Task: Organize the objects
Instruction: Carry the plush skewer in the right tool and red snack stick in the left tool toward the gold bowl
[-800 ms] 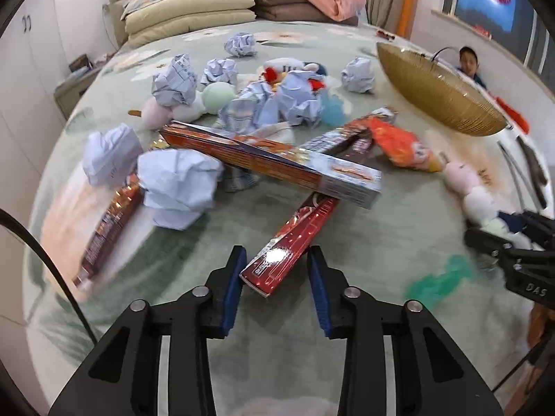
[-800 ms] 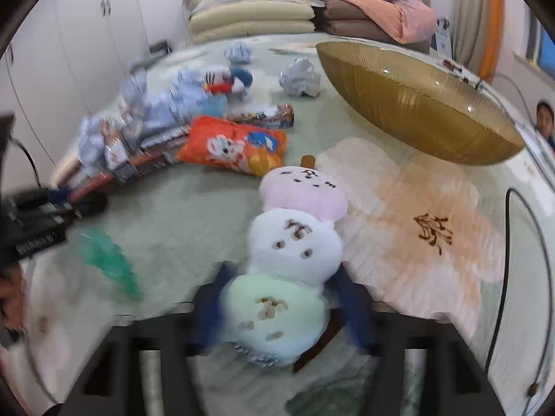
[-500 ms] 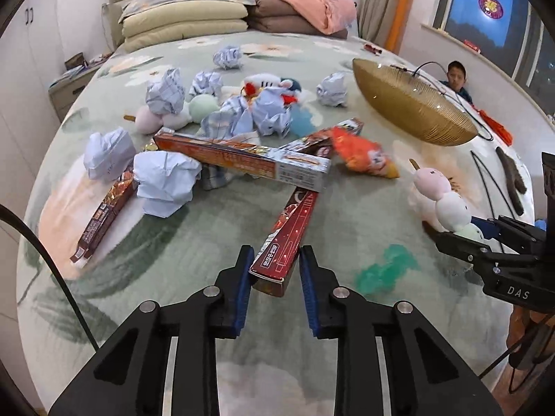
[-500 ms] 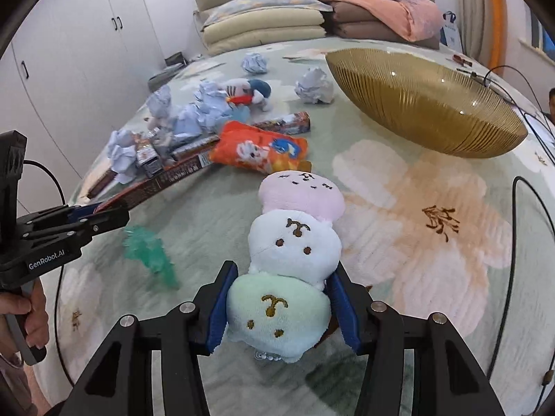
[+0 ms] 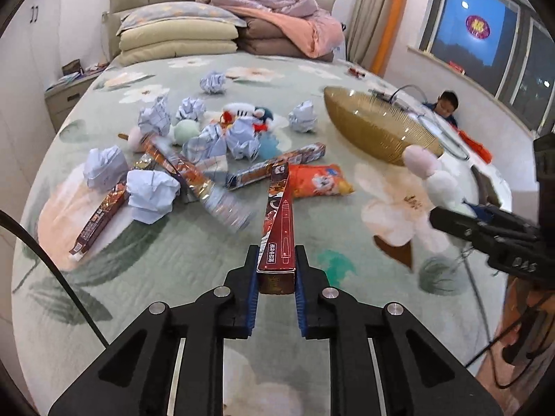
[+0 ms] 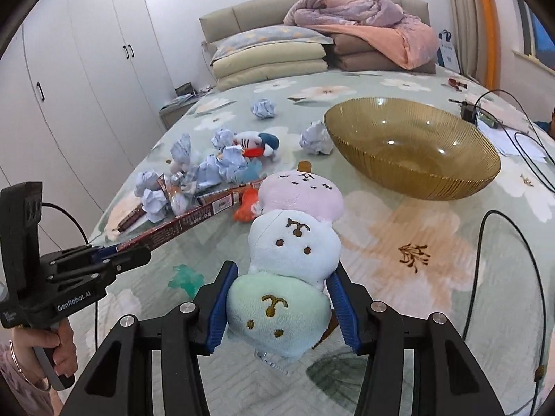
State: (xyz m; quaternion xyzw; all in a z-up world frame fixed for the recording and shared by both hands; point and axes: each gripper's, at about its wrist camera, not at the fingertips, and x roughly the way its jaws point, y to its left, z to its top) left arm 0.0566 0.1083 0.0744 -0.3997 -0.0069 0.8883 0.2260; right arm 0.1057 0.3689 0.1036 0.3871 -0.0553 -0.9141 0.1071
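Left gripper point(image 5: 276, 279) pitched down, blue pads clamped flat against both sides of a long red box point(image 5: 279, 232), near end seated between the jaws. Right gripper point(image 6: 281, 306) likewise pitched down, jaws partway apart, pads pressing the green bottom ball of a plush dango skewer point(image 6: 289, 267). Left hand point(image 6: 48, 345) wrapped round its handle.

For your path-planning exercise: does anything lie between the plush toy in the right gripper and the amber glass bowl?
Nothing visible does. The plush toy is clamped in the right gripper, and only bare bedspread lies between it and the empty bowl.
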